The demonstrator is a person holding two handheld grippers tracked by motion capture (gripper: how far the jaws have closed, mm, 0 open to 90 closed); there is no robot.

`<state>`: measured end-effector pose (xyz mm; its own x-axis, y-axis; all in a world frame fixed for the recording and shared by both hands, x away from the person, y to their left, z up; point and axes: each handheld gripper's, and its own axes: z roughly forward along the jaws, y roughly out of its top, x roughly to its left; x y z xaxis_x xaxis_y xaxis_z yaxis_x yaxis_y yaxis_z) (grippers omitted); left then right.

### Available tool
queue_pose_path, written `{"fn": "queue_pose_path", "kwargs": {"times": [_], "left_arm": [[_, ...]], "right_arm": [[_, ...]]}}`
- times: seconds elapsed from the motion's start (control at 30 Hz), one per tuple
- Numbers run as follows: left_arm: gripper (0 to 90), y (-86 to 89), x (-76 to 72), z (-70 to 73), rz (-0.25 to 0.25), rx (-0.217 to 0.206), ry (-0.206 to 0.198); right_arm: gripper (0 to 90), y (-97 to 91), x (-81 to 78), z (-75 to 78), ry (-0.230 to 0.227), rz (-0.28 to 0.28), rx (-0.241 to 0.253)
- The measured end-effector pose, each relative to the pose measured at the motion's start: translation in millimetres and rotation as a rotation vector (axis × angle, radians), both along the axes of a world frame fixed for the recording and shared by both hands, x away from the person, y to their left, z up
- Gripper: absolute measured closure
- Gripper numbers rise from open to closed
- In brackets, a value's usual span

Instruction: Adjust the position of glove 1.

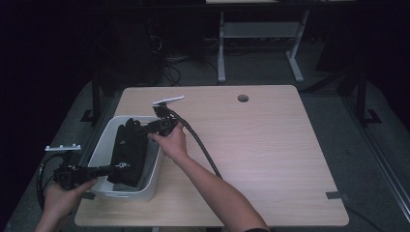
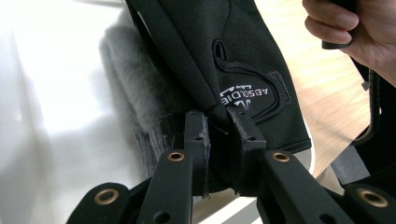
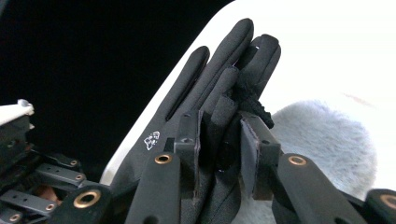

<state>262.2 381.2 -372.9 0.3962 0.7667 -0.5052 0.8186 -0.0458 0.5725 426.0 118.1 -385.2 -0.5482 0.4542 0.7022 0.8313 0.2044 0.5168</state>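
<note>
Left gripper (image 2: 218,122) clamps black glove's (image 2: 233,60) cuff; right gripper (image 3: 219,128) pinches its fingers; white bin (image 1: 104,145) beneath both.

Black glove (image 1: 129,151) w/ white logo, stretched lengthwise over white bin (image 1: 104,145).

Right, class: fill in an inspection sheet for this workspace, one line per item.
Surface: wooden table, round hole near the far edge.
Job's things: black glove over a white bin; grey furry lining beside it.
Clutter: nothing seen.
Grippers: left gripper shut on the glove's cuff; right gripper shut on its fingers.
Cables: black cable trails across the table.
Surroundings: dark room, grey floor, white desk frame behind.
</note>
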Motion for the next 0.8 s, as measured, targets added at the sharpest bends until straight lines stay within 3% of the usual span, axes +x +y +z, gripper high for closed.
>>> {"fn": "queue_pose_path", "kwargs": {"times": [0.33, 0.57, 0.8], "left_arm": [[76.8, 3.9, 1.3, -11.4, 0.009, -0.001, 0.05], [64.4, 6.6, 3.0, -7.7, 0.021, 0.007, 0.03], [62.4, 16.0, 4.7, 2.2, 0.051, -0.007, 0.005]], "right_arm": [[67.7, -1.9, 2.8, -13.5, 0.015, -0.016, -0.044], [64.4, -8.4, 5.0, -12.3, 0.016, -0.031, -0.046], [60.8, -20.0, 6.2, -0.8, -0.008, -0.047, -0.018]]}}
